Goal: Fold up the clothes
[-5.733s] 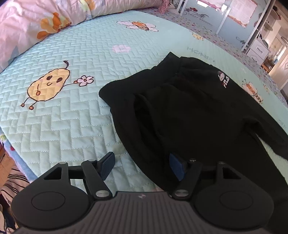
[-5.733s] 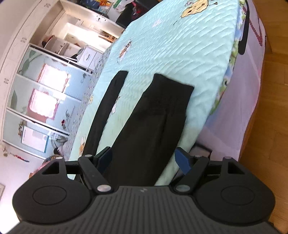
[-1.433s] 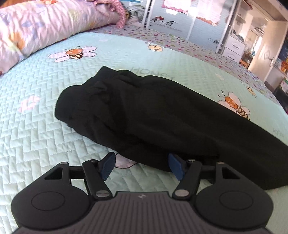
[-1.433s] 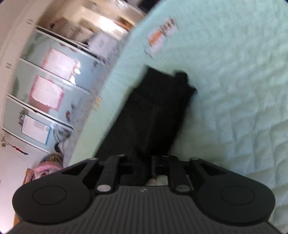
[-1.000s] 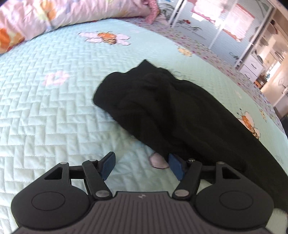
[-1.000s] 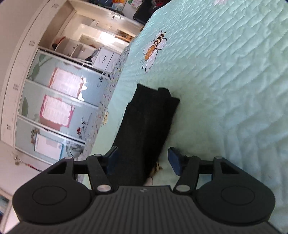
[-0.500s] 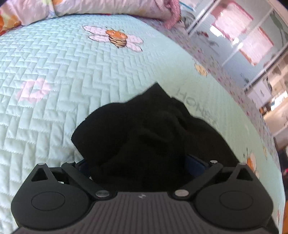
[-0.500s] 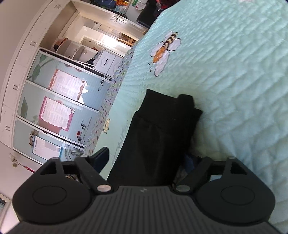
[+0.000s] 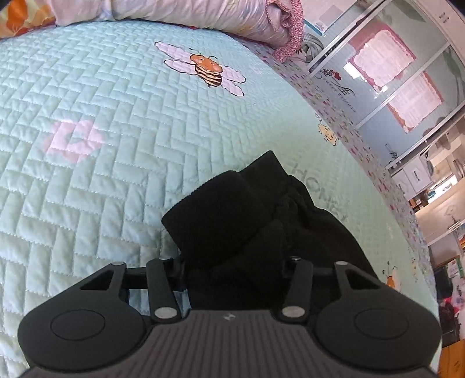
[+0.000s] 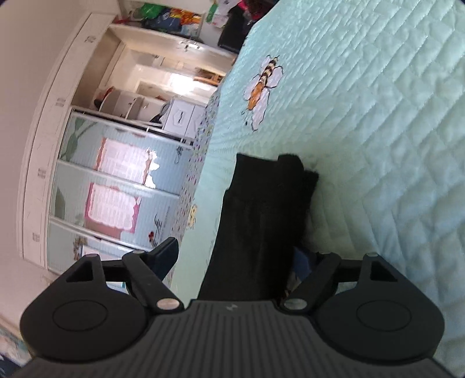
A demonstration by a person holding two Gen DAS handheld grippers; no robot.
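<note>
Black trousers (image 9: 261, 209) lie folded lengthwise on the mint quilted bedspread (image 9: 101, 174). In the left wrist view the bunched waistband end fills the gap between the fingers of my left gripper (image 9: 235, 270). Its jaws are closing and the cloth touches both fingers, hiding the pads. In the right wrist view the stacked leg cuffs (image 10: 270, 180) point away from me. My right gripper (image 10: 235, 258) straddles the legs, its jaws closing slightly. The left fingertip (image 10: 165, 253) stands clear of the cloth, and the right one is partly hidden behind it.
A pink floral duvet (image 9: 189, 14) is heaped along the head of the bed. Sliding wardrobe doors (image 10: 116, 174) and white shelves (image 10: 180, 116) stand beyond the far bed edge (image 9: 363, 151). Bee prints (image 10: 261, 87) mark the bedspread.
The left gripper slid forward onto the waistband end, opened wide, then narrowed around the bunched cloth. The right gripper opened around the trouser legs and has barely moved.
</note>
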